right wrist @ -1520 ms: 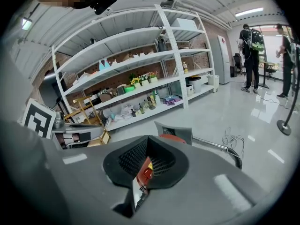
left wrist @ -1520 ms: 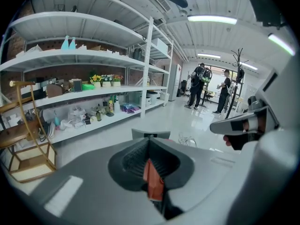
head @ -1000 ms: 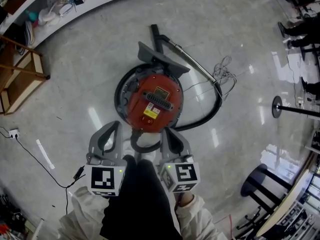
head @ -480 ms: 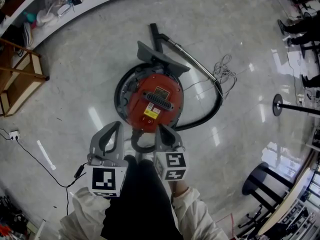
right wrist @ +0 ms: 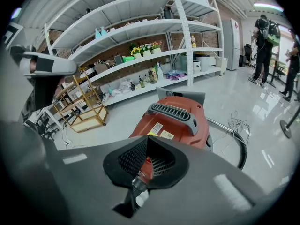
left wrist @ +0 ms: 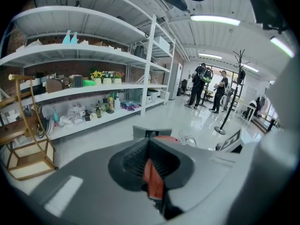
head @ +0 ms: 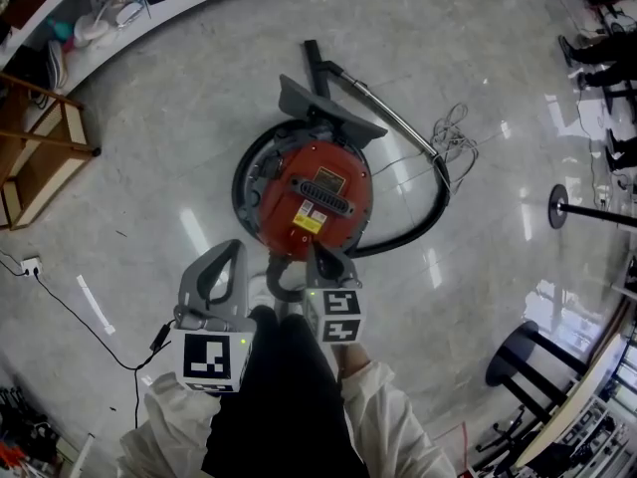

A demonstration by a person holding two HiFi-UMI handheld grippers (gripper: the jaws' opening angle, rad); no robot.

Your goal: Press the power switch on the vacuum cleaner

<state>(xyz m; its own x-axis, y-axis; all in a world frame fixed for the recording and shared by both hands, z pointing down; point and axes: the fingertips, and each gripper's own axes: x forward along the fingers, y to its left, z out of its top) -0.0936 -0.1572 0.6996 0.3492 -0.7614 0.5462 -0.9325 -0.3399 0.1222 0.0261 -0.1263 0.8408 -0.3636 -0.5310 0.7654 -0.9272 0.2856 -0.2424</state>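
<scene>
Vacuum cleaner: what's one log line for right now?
vacuum cleaner: on floor | right gripper: shut, tip by its near edge | left gripper: shut, apart from it

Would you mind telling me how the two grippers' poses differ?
The right gripper aims at the near edge of the vacuum cleaner; the left gripper hangs aside over floor. The right gripper's cube shows two faces, the left gripper's one. Both are shut, empty.

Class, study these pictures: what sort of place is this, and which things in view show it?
Probably a large indoor lab or showroom rather than a home. Long white shelving runs along the wall, a red vacuum cleaner sits on a wide polished floor, and people stand far off in the open hall.
</scene>
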